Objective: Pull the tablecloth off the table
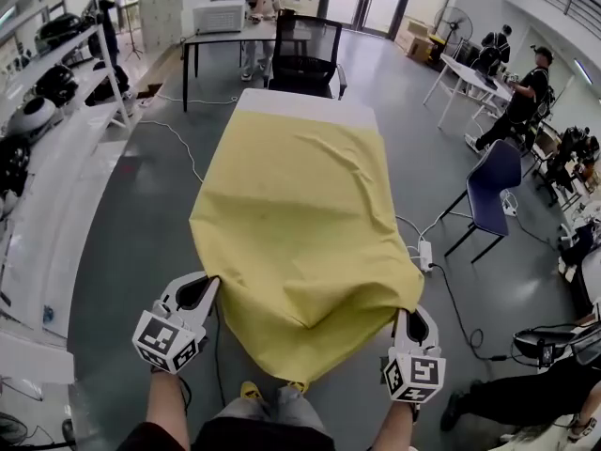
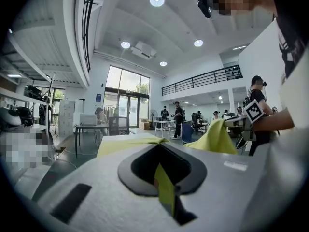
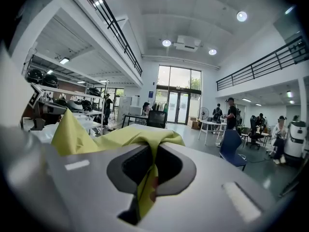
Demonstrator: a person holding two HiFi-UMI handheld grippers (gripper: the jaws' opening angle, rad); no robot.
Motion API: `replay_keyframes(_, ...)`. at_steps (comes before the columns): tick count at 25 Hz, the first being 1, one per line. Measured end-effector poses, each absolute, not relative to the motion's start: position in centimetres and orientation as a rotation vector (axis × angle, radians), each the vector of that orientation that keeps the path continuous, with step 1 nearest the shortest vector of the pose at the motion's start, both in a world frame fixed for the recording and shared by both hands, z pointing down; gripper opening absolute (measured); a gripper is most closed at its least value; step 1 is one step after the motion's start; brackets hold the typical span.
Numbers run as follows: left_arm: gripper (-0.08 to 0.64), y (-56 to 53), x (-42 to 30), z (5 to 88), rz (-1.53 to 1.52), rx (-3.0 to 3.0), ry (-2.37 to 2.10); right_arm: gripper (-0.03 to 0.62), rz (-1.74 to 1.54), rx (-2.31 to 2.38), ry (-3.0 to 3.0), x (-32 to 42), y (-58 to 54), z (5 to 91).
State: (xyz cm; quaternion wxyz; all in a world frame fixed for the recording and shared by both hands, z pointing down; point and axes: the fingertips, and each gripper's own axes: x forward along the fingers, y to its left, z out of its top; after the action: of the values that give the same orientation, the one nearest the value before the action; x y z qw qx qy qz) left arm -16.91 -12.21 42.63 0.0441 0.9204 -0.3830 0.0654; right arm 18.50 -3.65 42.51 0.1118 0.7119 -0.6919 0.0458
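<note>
the yellow tablecloth (image 1: pixel 300 242) lies over most of the table (image 1: pixel 305 106). it covers the near end and hangs down over the table's left and right edges, while a strip of white tabletop shows bare at the far end. the cloth's near edge is lifted clear of the table's near end and sags in a shallow curve between the two grippers.

the left gripper (image 1: pixel 208 285) is just off the table's near left corner. its jaws are pressed together on the cloth's left corner, and in the left gripper view a narrow fold of yellow fabric is pinched in the slot between them. the right gripper (image 1: pixel 399 316) is just off the table's near right corner, with its jaws likewise closed tight on the cloth's right corner. in the right gripper view the fabric bunches at the jaw tips and a strip of it runs down between them. both grippers point roughly level toward the table's far end.

a black chair (image 1: pixel 305 59) stands against the far end of the table. a blue chair (image 1: pixel 493 181) stands to the table's right, well apart from it, and a power strip (image 1: pixel 424 252) lies on the floor (image 1: pixel 150 214) between the two. a white shelf (image 1: pixel 56 111) runs along the table's left, across a stretch of floor.
</note>
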Motion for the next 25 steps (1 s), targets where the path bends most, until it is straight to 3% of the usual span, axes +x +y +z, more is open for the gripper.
replay_keyframes(15,0.009,-7.9,-18.3,30.4,0.046,3.005,-1.194,0.015,-0.100,2.184,-2.112,16.0,1.4,30.8)
replay_keyframes(25,0.009,-4.6,-17.2,29.1,0.048,3.037,-1.206,0.015,-0.118,2.180,-2.131,17.3,4.8,30.5)
